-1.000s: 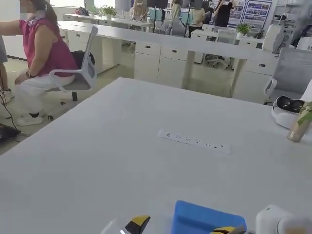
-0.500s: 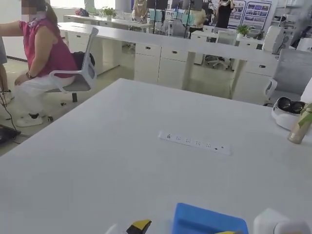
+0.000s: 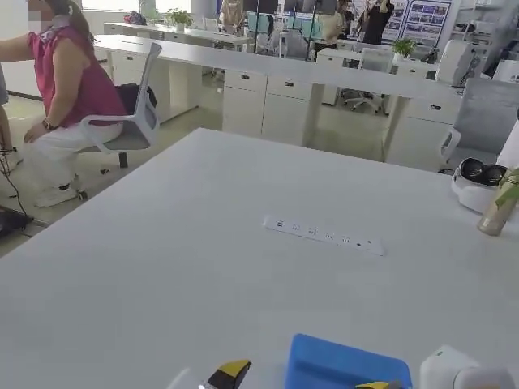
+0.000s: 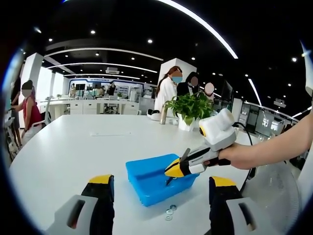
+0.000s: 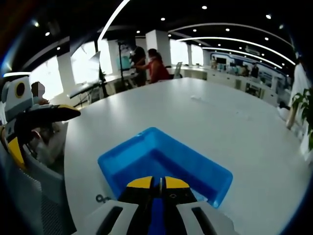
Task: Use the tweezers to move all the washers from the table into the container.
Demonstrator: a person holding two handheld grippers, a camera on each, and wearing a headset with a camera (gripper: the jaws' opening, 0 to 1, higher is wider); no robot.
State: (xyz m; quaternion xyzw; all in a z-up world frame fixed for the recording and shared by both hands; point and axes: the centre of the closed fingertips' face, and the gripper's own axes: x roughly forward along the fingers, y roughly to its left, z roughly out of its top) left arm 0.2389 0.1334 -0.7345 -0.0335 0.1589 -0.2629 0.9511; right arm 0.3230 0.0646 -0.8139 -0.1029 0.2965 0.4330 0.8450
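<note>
While right tool (image 5: 160,183) pinches tweezers (image 4: 169,180) over one blue container (image 4: 146,190), left tool (image 4: 162,180) gapes near three washers (image 4: 169,212).

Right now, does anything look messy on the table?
Nothing is spilled or broken. A few washers lie loose on the table beside the blue container, not inside it yet.

- The right gripper (image 3: 379,385) has drawn back slightly toward the person, so less of its yellow tip shows over the blue container (image 3: 349,358).
- Its white body now sits a little lower and closer to the left gripper (image 3: 231,374).
</note>
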